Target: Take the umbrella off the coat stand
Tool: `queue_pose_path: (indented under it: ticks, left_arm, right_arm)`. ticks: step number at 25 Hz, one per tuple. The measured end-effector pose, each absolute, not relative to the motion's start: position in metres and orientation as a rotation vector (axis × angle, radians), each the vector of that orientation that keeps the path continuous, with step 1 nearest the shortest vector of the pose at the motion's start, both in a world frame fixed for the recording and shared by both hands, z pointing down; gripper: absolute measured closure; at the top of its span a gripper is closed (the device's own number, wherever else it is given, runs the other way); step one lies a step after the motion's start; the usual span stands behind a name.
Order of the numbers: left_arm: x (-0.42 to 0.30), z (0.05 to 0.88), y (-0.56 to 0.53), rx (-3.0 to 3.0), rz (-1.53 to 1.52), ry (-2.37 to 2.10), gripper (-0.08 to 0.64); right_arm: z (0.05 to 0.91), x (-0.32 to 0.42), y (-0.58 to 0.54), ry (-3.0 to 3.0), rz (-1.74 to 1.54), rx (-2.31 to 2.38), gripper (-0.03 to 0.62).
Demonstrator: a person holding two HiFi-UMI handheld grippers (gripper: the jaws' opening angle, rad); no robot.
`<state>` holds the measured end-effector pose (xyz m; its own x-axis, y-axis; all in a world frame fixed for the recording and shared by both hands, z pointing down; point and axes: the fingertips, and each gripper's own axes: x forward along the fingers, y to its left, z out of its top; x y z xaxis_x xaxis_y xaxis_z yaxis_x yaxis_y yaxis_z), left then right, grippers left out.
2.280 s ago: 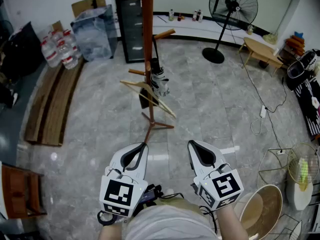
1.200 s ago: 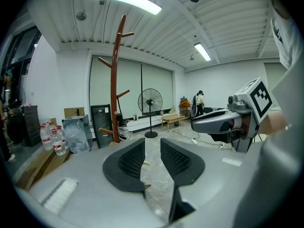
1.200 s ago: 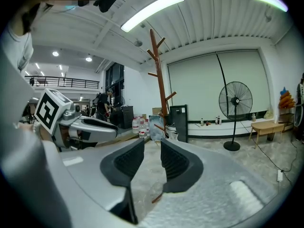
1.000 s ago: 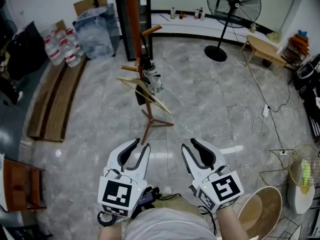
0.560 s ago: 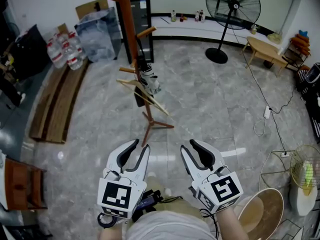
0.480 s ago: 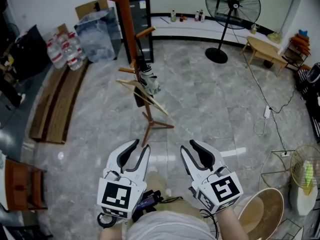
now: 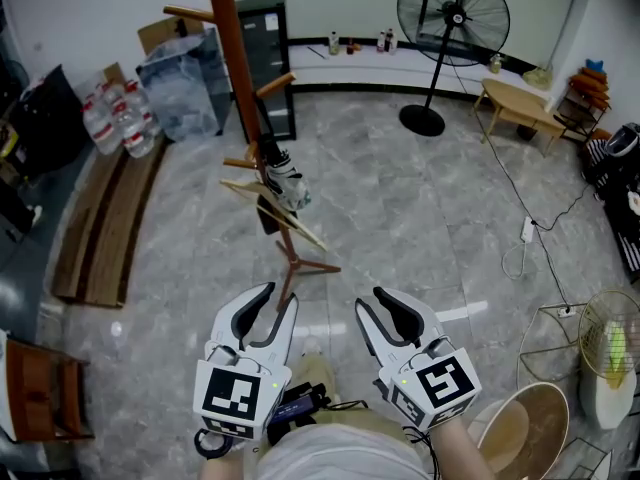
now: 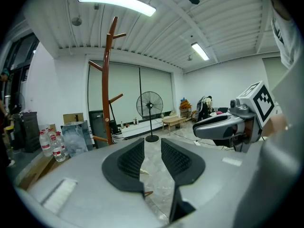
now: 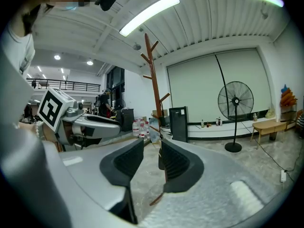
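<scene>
Ahead, umbrella (image 7: 283, 178) hangs upright on coat stand (image 7: 228, 48); left gripper (image 7: 279, 298) and right gripper (image 7: 371, 298) slightly parted, empty.

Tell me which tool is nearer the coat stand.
Left. The left tool hangs just short of the coat stand, by its feet; the right tool is farther off, to the stand's right.

The coat stand (image 7: 232, 78), with the umbrella (image 7: 267, 208) hanging on it, stands ahead of the left gripper (image 7: 277, 298) and right gripper (image 7: 372, 298), a cabinet (image 7: 268, 58) behind it, a fan (image 7: 445, 28) to its right.
</scene>
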<state>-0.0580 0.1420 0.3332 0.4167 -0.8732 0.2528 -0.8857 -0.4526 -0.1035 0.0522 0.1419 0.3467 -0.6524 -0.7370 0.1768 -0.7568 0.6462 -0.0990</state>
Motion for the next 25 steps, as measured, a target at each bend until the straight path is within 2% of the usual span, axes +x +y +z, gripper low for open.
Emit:
queue_pose_path:
  ticks: [25]
  left_arm:
    - [-0.090, 0.304, -0.009, 2.680, 0.369, -1.538, 0.449]
  right_arm:
    - [0.324, 0.006, -0.009, -2.723, 0.238, 1.282, 0.480]
